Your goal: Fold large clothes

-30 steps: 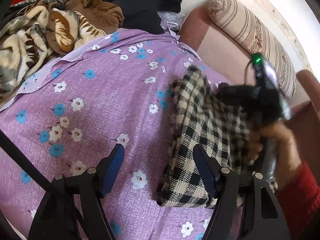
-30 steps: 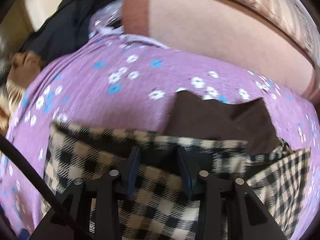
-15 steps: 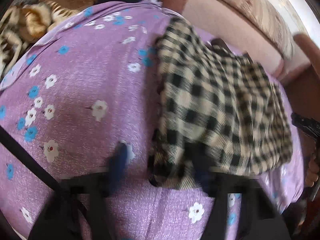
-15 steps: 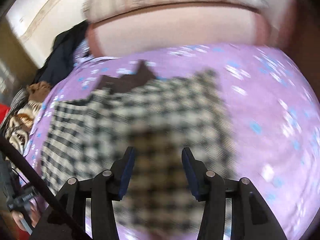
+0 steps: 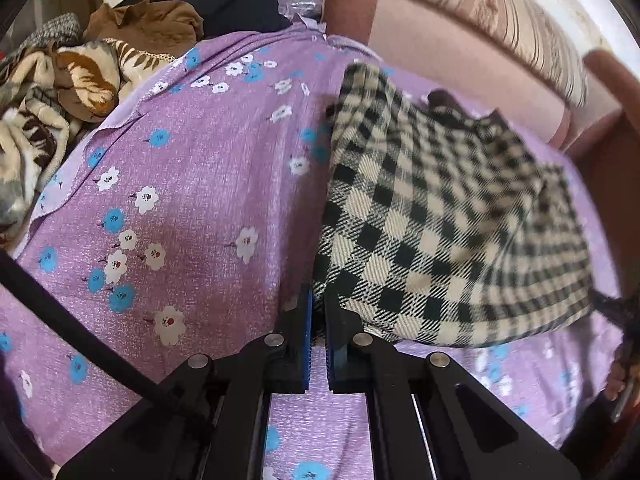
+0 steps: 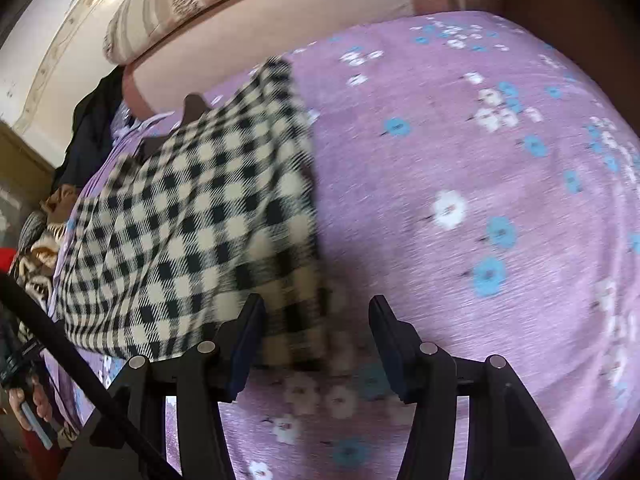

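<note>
A black-and-cream checked garment (image 5: 440, 216) lies folded on a purple flowered bedsheet (image 5: 180, 200). A dark brown lining (image 5: 444, 100) shows at its far edge. My left gripper (image 5: 318, 312) is shut on the near left corner of the garment. In the right wrist view the garment (image 6: 192, 216) lies to the left, and my right gripper (image 6: 316, 336) is open with the garment's near right corner between its fingers. The right wrist view is blurred.
A pile of brown, striped and dark clothes (image 5: 100, 60) lies at the far left of the bed. A pink headboard (image 5: 440, 48) with a striped pillow (image 5: 500, 8) runs along the far side. The sheet (image 6: 480, 200) right of the garment is bare.
My left gripper has closed on the garment's near left corner. My right gripper let go of the garment, opened wide and moved to the near right corner. The garment now lies spread flatter.
</note>
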A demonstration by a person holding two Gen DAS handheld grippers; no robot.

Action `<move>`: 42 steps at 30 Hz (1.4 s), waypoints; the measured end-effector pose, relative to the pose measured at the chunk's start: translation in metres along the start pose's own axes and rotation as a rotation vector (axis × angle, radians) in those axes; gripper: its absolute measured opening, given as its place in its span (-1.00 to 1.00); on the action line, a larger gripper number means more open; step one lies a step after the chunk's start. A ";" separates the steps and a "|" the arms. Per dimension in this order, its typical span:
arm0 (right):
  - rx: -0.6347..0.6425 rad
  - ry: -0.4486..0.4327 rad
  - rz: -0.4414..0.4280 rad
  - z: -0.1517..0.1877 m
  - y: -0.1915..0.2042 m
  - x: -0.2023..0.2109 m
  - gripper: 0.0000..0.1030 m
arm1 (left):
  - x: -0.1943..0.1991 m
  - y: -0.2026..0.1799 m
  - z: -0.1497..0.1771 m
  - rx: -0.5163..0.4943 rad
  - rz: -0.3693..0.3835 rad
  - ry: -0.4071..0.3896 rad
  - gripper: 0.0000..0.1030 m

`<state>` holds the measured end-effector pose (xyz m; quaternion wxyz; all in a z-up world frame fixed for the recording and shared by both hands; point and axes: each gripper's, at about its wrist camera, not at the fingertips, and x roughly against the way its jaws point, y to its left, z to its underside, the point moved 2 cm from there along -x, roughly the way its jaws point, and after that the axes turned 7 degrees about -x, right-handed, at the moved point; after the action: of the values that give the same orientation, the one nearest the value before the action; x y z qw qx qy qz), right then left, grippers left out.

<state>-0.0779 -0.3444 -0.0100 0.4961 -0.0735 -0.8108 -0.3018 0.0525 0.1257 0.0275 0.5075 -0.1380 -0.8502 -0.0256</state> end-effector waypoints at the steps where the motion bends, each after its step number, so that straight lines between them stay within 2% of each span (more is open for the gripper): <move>1: 0.011 0.019 -0.009 0.003 0.004 -0.003 -0.48 | 0.000 -0.003 0.001 -0.010 -0.013 0.001 -0.90; 2: 0.017 0.063 -0.019 0.004 0.007 -0.006 -0.85 | 0.001 -0.005 0.002 -0.017 -0.024 0.001 -0.90; 5: -0.017 0.043 -0.020 0.004 -0.004 0.013 -0.90 | 0.004 -0.005 0.007 -0.008 -0.021 0.006 -0.90; 7: -0.040 0.050 -0.008 0.007 -0.016 0.019 -0.90 | 0.002 -0.003 0.011 -0.011 -0.047 0.020 -0.91; 8: -0.048 0.065 -0.004 0.010 -0.019 0.018 -0.90 | 0.001 -0.002 0.012 -0.013 -0.070 0.029 -0.98; 10: -0.037 0.101 0.026 0.018 -0.022 0.007 -0.88 | 0.000 0.005 0.015 0.001 -0.158 0.047 -1.00; 11: -0.024 0.103 0.043 0.021 -0.020 0.005 -0.82 | 0.001 0.012 0.015 0.017 -0.167 0.047 -1.00; 13: -0.022 0.078 0.045 0.020 -0.018 0.011 -0.69 | 0.008 0.030 0.015 0.088 -0.129 0.027 -1.00; 15: -0.036 0.037 0.028 0.018 -0.019 0.027 -0.61 | 0.020 0.046 0.012 0.142 -0.106 -0.020 -1.00; 16: -0.036 0.010 0.028 0.017 -0.018 0.035 -0.53 | 0.028 0.053 0.008 0.155 -0.121 -0.060 -0.98; 18: -0.016 -0.057 0.031 0.012 -0.014 0.052 -0.51 | 0.033 0.058 -0.003 0.167 -0.133 -0.108 -0.87; 19: 0.001 -0.089 0.033 0.007 -0.008 0.058 -0.51 | 0.033 0.058 -0.015 0.171 -0.123 -0.131 -0.67; 20: 0.017 -0.113 0.021 0.001 0.001 0.060 -0.50 | 0.032 0.057 -0.024 0.176 -0.112 -0.144 -0.37; 23: 0.056 -0.121 -0.045 -0.019 0.039 0.049 -0.51 | 0.025 0.046 -0.057 0.198 -0.044 -0.218 0.22; 27: 0.163 -0.128 -0.085 -0.030 0.111 0.019 -0.51 | -0.007 0.023 -0.096 0.163 0.009 -0.204 0.29; 32: 0.282 -0.104 -0.129 -0.034 0.187 -0.022 -0.51 | -0.055 0.002 -0.125 0.135 0.027 -0.138 0.29; 33: 0.302 -0.103 -0.125 -0.033 0.197 -0.027 -0.51 | -0.064 -0.006 -0.128 0.112 0.026 -0.107 0.22; 34: 0.326 -0.102 -0.123 -0.033 0.208 -0.033 -0.51 | -0.074 -0.014 -0.130 0.066 0.013 -0.072 -0.40; 35: 0.342 -0.100 -0.119 -0.033 0.216 -0.039 -0.51 | -0.082 -0.019 -0.131 0.027 -0.007 -0.035 -0.76; 36: 0.359 -0.099 -0.109 -0.035 0.224 -0.046 -0.51 | -0.086 -0.020 -0.132 0.019 -0.031 -0.024 -0.76; 38: 0.370 -0.093 -0.111 -0.039 0.235 -0.056 -0.51 | -0.083 -0.014 -0.134 0.049 -0.052 -0.051 -0.83; 42: 0.388 -0.068 -0.108 -0.043 0.241 -0.078 -0.51 | -0.075 0.007 -0.139 0.138 -0.031 -0.068 -0.83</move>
<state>0.0949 -0.1601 0.0382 0.4565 0.0568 -0.8728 -0.1632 0.2063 0.0912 0.0290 0.4861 -0.0903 -0.8687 0.0299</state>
